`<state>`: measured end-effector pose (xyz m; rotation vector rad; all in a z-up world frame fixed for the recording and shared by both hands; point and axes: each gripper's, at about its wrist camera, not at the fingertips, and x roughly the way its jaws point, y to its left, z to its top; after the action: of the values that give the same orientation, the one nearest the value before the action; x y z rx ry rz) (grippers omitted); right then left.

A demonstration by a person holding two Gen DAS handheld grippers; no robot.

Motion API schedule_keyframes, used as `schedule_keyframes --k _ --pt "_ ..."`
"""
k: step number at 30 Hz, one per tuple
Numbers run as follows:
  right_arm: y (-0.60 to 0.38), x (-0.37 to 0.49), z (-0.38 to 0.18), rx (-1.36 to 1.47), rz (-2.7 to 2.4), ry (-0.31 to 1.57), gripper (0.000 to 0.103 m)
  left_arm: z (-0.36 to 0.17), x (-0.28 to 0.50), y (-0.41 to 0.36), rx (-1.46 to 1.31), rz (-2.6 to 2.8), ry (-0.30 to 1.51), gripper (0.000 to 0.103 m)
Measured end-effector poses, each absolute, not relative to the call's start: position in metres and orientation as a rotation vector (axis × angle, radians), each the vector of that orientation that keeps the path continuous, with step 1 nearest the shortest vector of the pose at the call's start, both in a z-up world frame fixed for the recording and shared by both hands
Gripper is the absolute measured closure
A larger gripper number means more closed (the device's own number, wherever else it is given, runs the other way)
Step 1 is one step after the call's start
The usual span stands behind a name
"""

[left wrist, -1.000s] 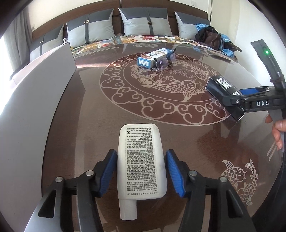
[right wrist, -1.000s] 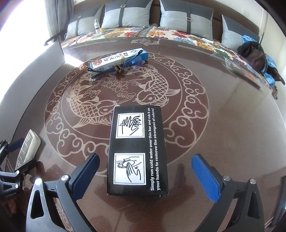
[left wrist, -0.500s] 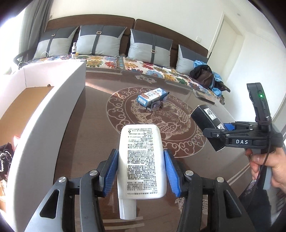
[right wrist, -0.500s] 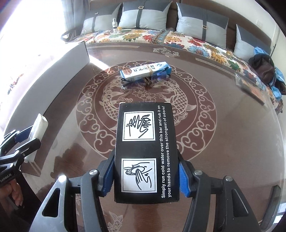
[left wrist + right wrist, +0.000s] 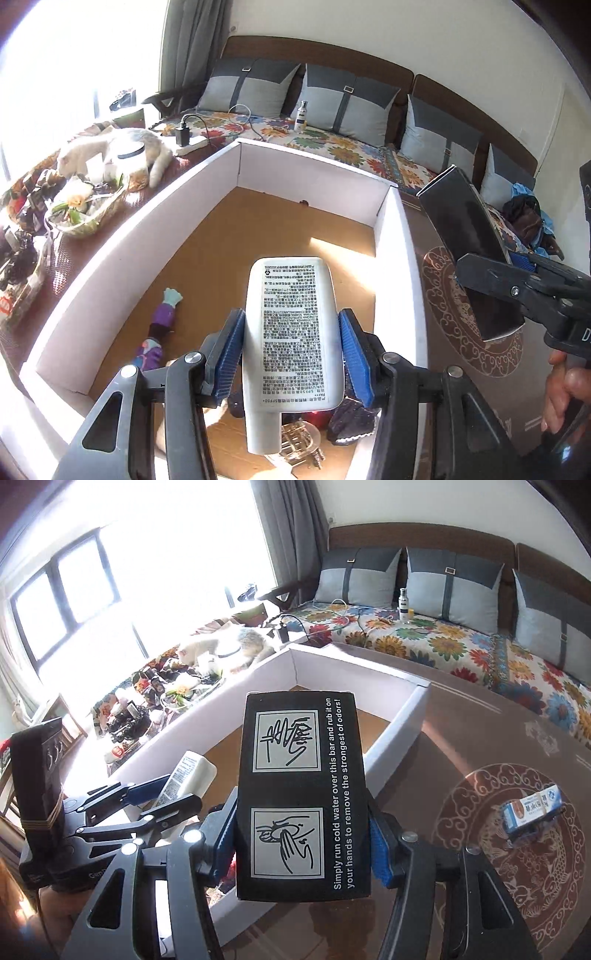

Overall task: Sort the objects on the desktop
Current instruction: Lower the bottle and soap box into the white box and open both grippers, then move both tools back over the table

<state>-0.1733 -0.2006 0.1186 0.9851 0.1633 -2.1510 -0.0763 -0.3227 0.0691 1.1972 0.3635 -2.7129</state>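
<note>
My left gripper (image 5: 291,349) is shut on a white tube (image 5: 291,332) with printed text and holds it in the air over the open white box (image 5: 397,236) with a brown floor. My right gripper (image 5: 303,834) is shut on a black carton (image 5: 301,790) with hand-washing pictures, held above the box's right wall (image 5: 402,720). The carton (image 5: 465,251) and right gripper also show at the right of the left wrist view. The tube (image 5: 188,775) shows in the right wrist view.
Inside the box lie a purple toy figure (image 5: 159,325), dark items and a metal piece (image 5: 299,443). A blue-and-white carton (image 5: 532,810) lies on the patterned brown table (image 5: 480,738). Left of the box are a basket (image 5: 85,210), clutter and a cat (image 5: 110,151). A sofa is behind.
Both grippers swung left from over the table to the white box, carrying the tube and the black carton. A second ago the right gripper was open around the carton; it has closed on it.
</note>
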Motion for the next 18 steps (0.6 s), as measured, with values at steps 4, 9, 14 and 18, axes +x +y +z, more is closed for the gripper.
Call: schedule_keyframes --k 4,9,14,18 --pt "-0.266 -0.166 0.092 1.008 -2.083 0.273 0.043 0.034 -0.082 -0.352 1.361 -2.569 0.339 0.050" --pt "-0.281 -0.165 0.059 1.097 -2.053 0.292 0.035 0.027 -0.065 -0.355 1.331 -2.562 0.380 0.017" --pt "-0.222 -0.156 0.075 0.986 -2.158 0.221 0.015 0.045 -0.048 -0.335 1.192 -2.636 0.375 0.004" --pt "-0.150 -0.154 0.073 0.944 -2.311 0.225 0.003 0.063 -0.042 -0.292 1.132 -2.748 0.337 0.004"
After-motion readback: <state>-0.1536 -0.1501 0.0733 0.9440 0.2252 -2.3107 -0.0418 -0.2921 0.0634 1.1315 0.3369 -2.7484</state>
